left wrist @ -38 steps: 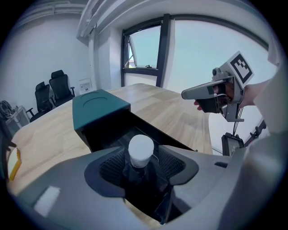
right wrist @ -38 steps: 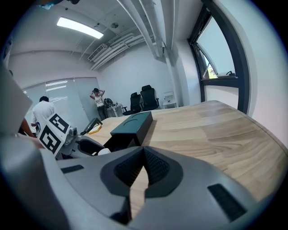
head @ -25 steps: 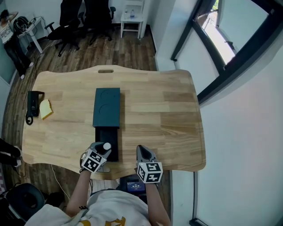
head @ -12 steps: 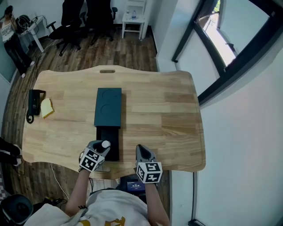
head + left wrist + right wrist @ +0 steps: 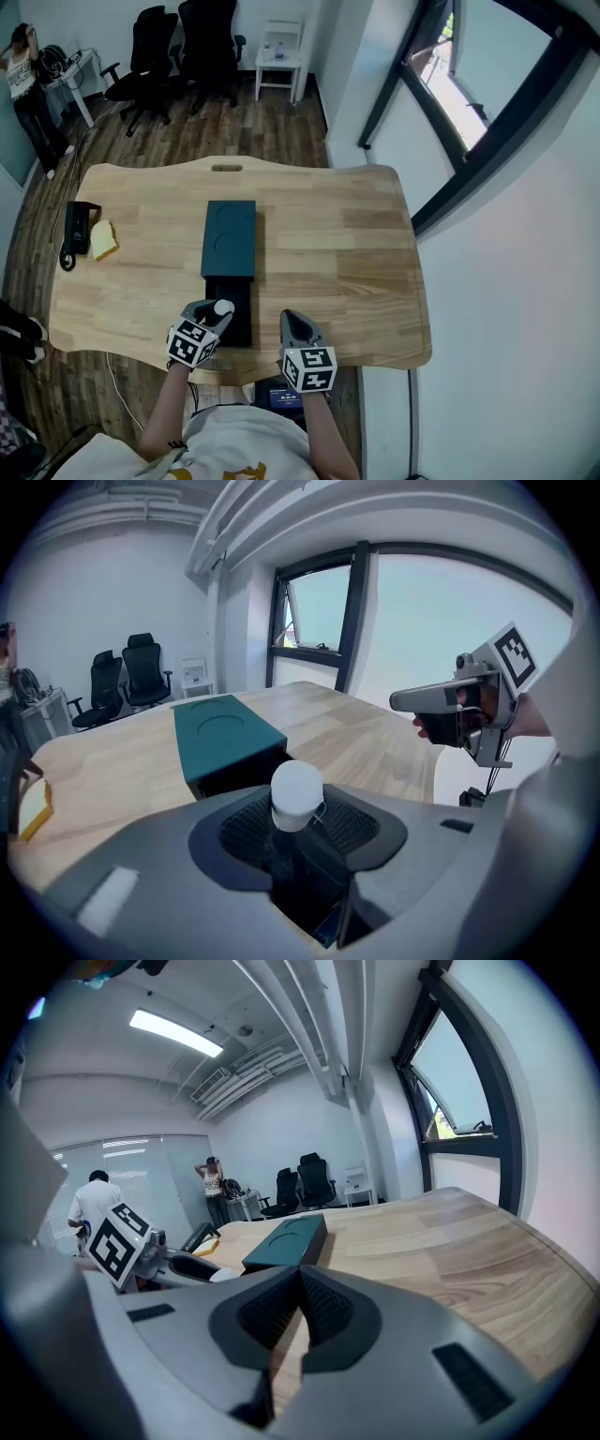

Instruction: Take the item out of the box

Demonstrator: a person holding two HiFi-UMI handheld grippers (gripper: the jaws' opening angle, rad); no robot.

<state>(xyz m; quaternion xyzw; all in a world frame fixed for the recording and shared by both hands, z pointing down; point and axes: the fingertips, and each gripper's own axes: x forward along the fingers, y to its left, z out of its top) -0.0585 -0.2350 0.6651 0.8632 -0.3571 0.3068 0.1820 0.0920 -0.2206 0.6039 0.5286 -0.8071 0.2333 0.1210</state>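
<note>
A dark teal box (image 5: 229, 238) lies in the middle of the wooden table (image 5: 337, 253). Its black inner tray (image 5: 232, 298) is slid out toward me. My left gripper (image 5: 212, 320) is shut on a dark bottle with a white cap (image 5: 223, 307), held over the tray's near end. In the left gripper view the bottle (image 5: 297, 795) stands upright between the pads, with the teal box (image 5: 225, 735) beyond it. My right gripper (image 5: 293, 327) hovers at the table's near edge, right of the tray. It is shut with nothing in it, its pads touching (image 5: 298, 1312).
A black device (image 5: 73, 231) and a yellow sponge (image 5: 101, 239) lie at the table's left end. Office chairs (image 5: 178, 42) and a white side table (image 5: 279, 47) stand behind the table, and a person is at the far left. A window wall runs along the right.
The bottle stays in my left gripper, and neither gripper has moved much. The head view has shifted a little.
</note>
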